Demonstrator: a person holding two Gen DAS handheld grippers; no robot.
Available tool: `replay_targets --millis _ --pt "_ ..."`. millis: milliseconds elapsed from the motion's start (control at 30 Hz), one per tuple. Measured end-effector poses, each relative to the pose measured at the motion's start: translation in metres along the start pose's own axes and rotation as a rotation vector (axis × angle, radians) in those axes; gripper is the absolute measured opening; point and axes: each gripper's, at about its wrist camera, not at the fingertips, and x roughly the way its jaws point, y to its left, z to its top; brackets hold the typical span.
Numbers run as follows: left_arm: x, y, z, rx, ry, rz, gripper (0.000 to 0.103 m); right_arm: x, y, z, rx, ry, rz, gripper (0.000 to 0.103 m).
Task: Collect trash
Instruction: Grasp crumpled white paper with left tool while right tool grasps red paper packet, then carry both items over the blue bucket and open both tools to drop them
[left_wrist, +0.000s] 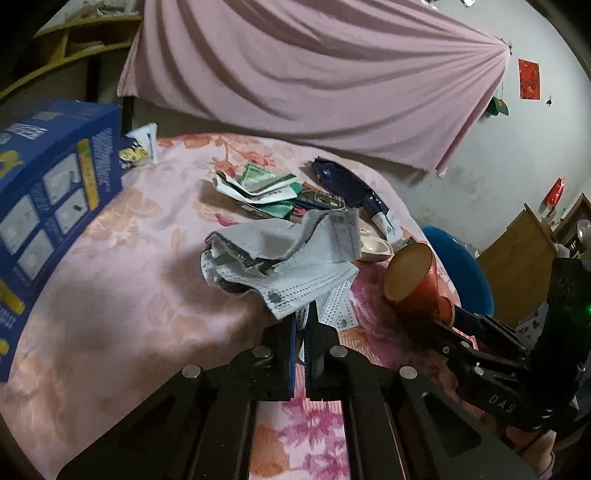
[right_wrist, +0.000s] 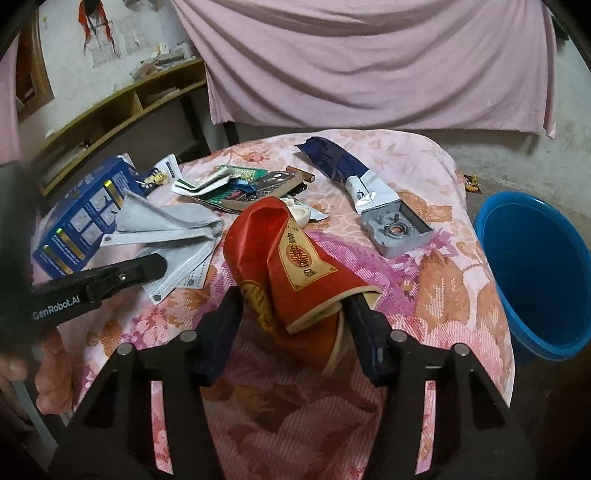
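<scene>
Desk (right_wrist: 436, 192), floral cloth: your trash lay strewn on it. Blue basin (right_wrist: 535, 273): beside its edge. Red paper cup (right_wrist: 295, 273): crumpled, between your right gripper's (right_wrist: 295, 314) half-open jaws. Grey face mask (left_wrist: 280, 266): its edge pinched in your left gripper's (left_wrist: 306, 314) closed jaws.

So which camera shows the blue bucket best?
The right wrist view: the bucket shows its rim and inside, standing right of the table. The left wrist view shows only a blue sliver behind the red cup.
</scene>
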Motion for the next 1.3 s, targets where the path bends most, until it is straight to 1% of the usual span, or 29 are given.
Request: replay_targets --millis 100,167,200,267,333,400,500,567,733,833,933,1000,1133,1300 --pt "-0.011 -0.004 -0.011 -0.003 -0.05 0.03 0.001 -0.008 -0.002 -0.007 0.01 -0.031 0.014 0.082" --pt "-0.017 -0.009 -0.017 0.014 -0.099 0.062 0.001 -0.015 -0.004 -0.01 0.019 -0.071 0.033 0.081" --pt "-0.021 -0.014 -0.019 0.027 -0.13 0.07 0.001 -0.021 -0.005 -0.012 0.024 -0.102 0.043 0.081" --pt "-0.028 -0.022 -0.019 0.043 -0.176 0.072 0.001 -0.036 -0.008 -0.014 0.032 -0.177 0.039 0.081" --pt "-0.037 -0.035 -0.015 0.071 -0.241 0.067 0.001 -0.05 -0.012 -0.013 0.045 -0.255 0.035 0.082" --pt "-0.046 -0.052 -0.008 0.112 -0.307 0.06 0.001 -0.068 -0.016 -0.011 0.053 -0.34 0.014 0.082" --pt "-0.057 -0.085 0.007 0.185 -0.399 0.034 0.001 -0.098 -0.029 -0.002 0.06 -0.474 -0.049 0.082" --pt "-0.06 -0.107 0.019 0.227 -0.438 0.004 0.001 -0.114 -0.04 0.004 0.069 -0.532 -0.086 0.082" --pt "-0.054 -0.162 0.046 0.29 -0.492 -0.07 0.001 -0.141 -0.078 0.016 0.108 -0.605 -0.178 0.082" --pt "-0.042 -0.192 0.058 0.312 -0.481 -0.12 0.001 -0.152 -0.104 0.015 0.141 -0.629 -0.246 0.082" --pt "-0.017 -0.218 0.071 0.328 -0.425 -0.184 0.001 -0.156 -0.131 0.014 0.178 -0.625 -0.308 0.082" --pt "-0.002 -0.233 0.073 0.334 -0.386 -0.206 0.001 -0.155 -0.147 0.007 0.206 -0.616 -0.337 0.082" --pt "0.038 -0.252 0.077 0.332 -0.267 -0.22 0.001 -0.146 -0.175 -0.008 0.265 -0.568 -0.357 0.082" --pt "0.083 -0.268 0.078 0.313 -0.12 -0.209 0.001 -0.128 -0.197 -0.016 0.302 -0.489 -0.356 0.082"
